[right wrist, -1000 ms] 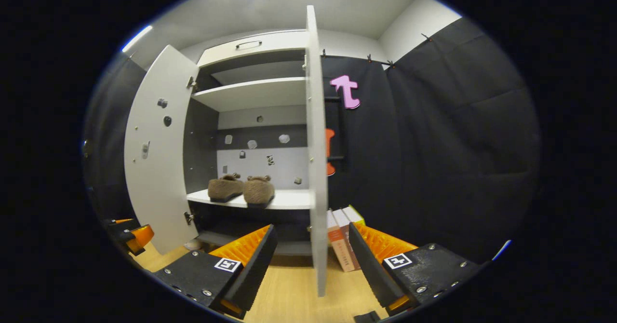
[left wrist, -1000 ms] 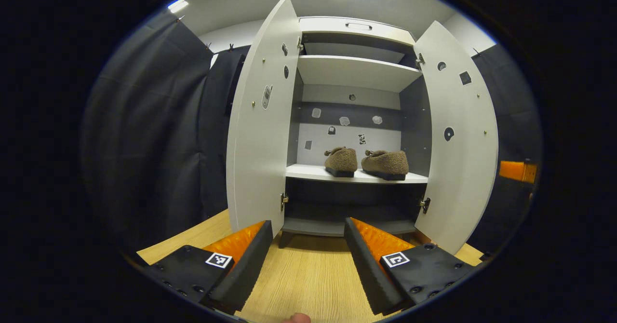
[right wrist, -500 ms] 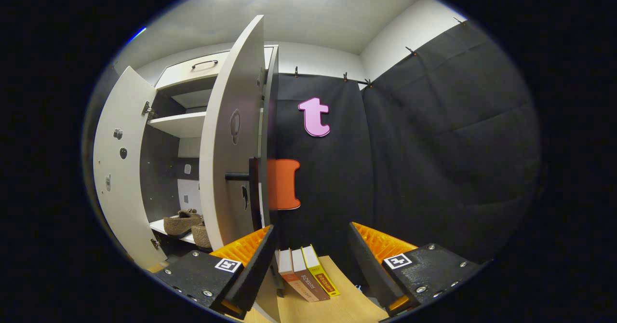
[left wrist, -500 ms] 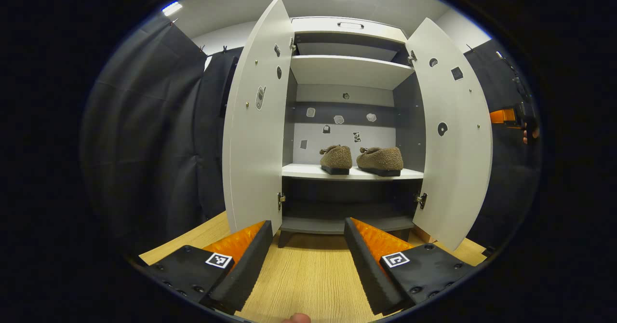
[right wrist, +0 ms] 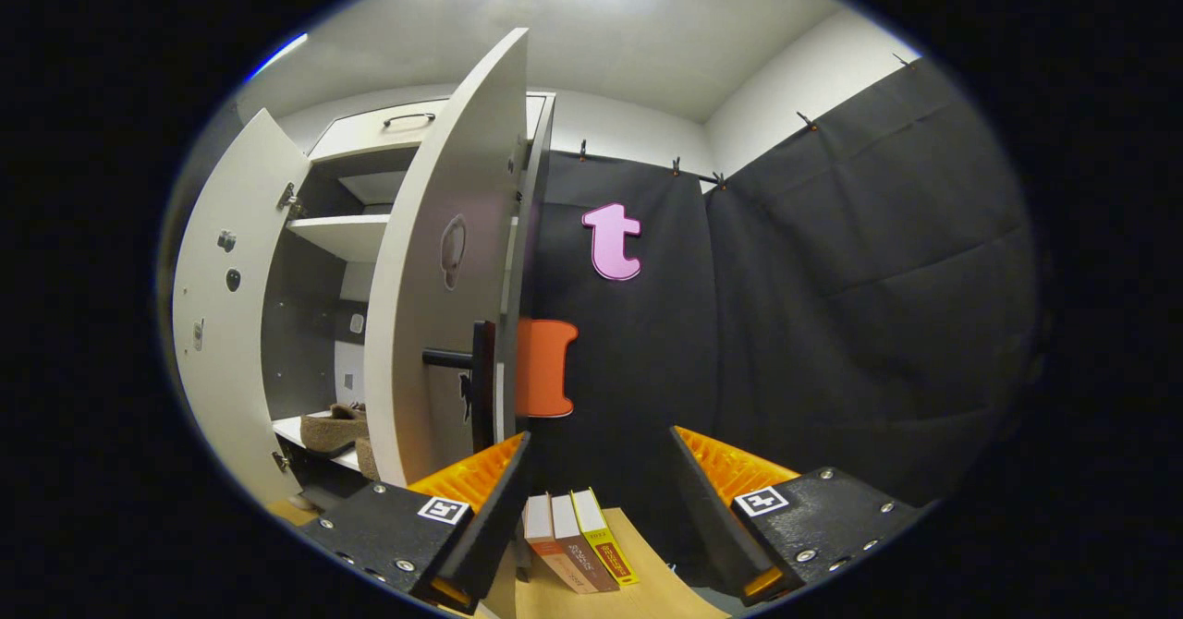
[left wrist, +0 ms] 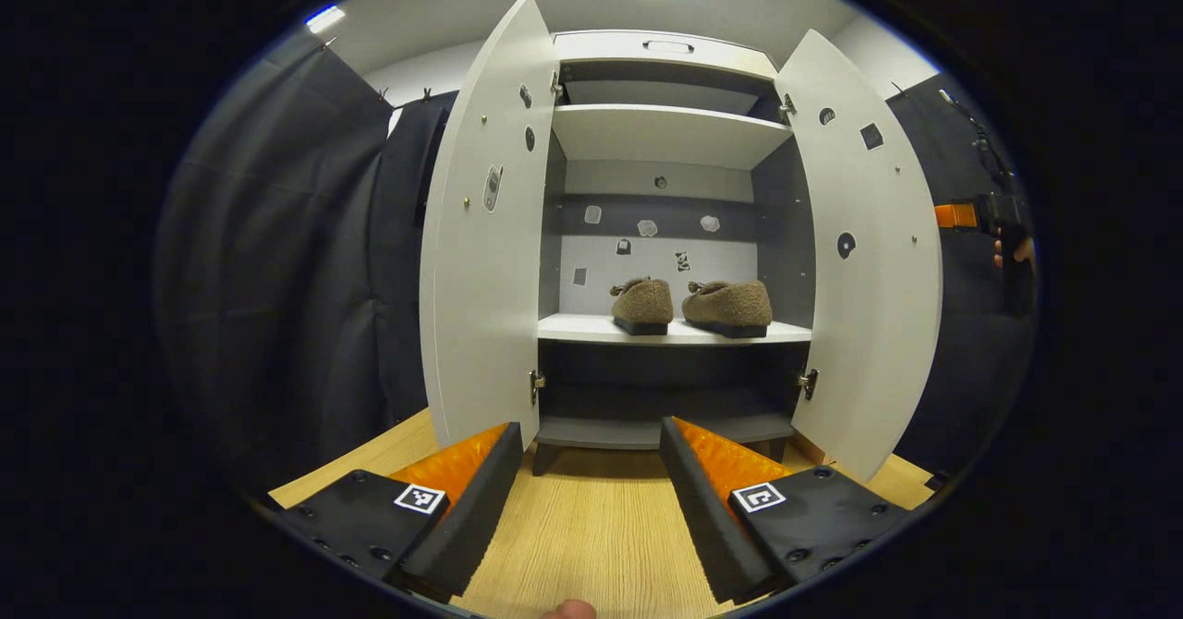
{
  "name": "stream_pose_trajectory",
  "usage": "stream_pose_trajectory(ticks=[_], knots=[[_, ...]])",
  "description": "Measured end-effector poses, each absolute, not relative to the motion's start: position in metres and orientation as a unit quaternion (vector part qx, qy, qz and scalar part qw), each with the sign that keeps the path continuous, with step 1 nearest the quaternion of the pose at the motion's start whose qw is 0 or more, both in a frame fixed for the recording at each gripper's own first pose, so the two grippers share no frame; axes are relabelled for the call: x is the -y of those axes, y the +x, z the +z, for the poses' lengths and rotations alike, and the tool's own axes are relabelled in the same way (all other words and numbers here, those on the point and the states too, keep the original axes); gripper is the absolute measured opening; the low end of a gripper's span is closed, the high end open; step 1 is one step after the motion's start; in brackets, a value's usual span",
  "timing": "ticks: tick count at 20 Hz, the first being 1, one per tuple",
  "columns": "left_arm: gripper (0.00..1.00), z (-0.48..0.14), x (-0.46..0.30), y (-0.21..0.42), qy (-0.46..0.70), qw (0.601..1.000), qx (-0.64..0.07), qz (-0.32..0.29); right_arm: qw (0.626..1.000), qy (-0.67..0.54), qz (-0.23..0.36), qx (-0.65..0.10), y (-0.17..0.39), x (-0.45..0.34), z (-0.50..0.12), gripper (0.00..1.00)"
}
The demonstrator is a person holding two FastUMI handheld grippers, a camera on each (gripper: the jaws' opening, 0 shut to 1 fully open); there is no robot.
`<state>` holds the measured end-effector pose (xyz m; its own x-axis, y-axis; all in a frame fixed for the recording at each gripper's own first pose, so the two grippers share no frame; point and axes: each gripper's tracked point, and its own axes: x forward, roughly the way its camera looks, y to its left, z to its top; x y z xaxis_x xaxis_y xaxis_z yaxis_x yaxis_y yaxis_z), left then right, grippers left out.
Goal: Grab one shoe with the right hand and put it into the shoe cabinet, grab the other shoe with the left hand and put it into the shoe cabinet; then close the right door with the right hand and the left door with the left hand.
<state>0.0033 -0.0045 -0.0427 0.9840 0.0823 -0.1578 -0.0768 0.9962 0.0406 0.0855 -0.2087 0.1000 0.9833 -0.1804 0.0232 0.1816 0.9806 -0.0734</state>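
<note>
Two brown fuzzy shoes (left wrist: 689,306) stand side by side on the middle shelf (left wrist: 675,331) of the white shoe cabinet, whose left door (left wrist: 485,231) and right door (left wrist: 869,249) both hang wide. My left gripper (left wrist: 587,499) is open low over the wooden floor, in front of the cabinet and well short of it. The right gripper (left wrist: 989,222), held in a hand, shows beyond the right door's outer side. In the right gripper view my right gripper (right wrist: 596,508) is open beside the right door (right wrist: 444,268), facing its outer face and black handle (right wrist: 467,370); one shoe (right wrist: 333,430) peeks past it.
Three books (right wrist: 578,550) stand on the floor against the cabinet's right side, just ahead of my right gripper. Black cloth walls close in on the left and right. Light wooden floor (left wrist: 591,527) stretches in front of the cabinet.
My right gripper swung out to the right, from facing the door's edge to its outer side by the handle. The left gripper barely moved. The doors kept their angle.
</note>
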Motion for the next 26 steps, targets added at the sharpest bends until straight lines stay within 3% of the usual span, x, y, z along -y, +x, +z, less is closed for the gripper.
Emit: stream_pose_trajectory(ticks=[15,16,17,18,19,20,26], knots=[[0.97,-0.032,-0.014,0.010,0.016,0.996,-0.068,0.050,1.000,-0.002,0.029,0.003,0.099,0.088,0.094,0.88],[0.97,-0.030,-0.016,0.009,0.017,0.996,-0.066,0.053,0.999,0.007,0.038,0.003,0.102,0.080,0.093,0.97],[0.97,-0.029,-0.019,0.009,0.018,0.996,-0.064,0.055,0.999,0.016,0.050,0.002,0.105,0.071,0.092,0.96],[0.97,-0.027,-0.021,0.009,0.018,0.996,-0.062,0.057,0.998,0.024,0.057,0.000,0.106,0.064,0.091,0.89],[0.97,-0.027,-0.023,0.008,0.019,0.996,-0.061,0.058,0.998,0.028,0.060,0.003,0.107,0.059,0.092,0.97],[0.97,-0.027,-0.024,0.007,0.021,0.996,-0.061,0.059,0.997,0.028,0.066,0.005,0.109,0.054,0.093,0.91],[0.96,-0.027,-0.030,0.003,0.017,0.996,-0.061,0.065,0.996,0.015,0.088,-0.007,0.116,0.032,0.087,0.91]])
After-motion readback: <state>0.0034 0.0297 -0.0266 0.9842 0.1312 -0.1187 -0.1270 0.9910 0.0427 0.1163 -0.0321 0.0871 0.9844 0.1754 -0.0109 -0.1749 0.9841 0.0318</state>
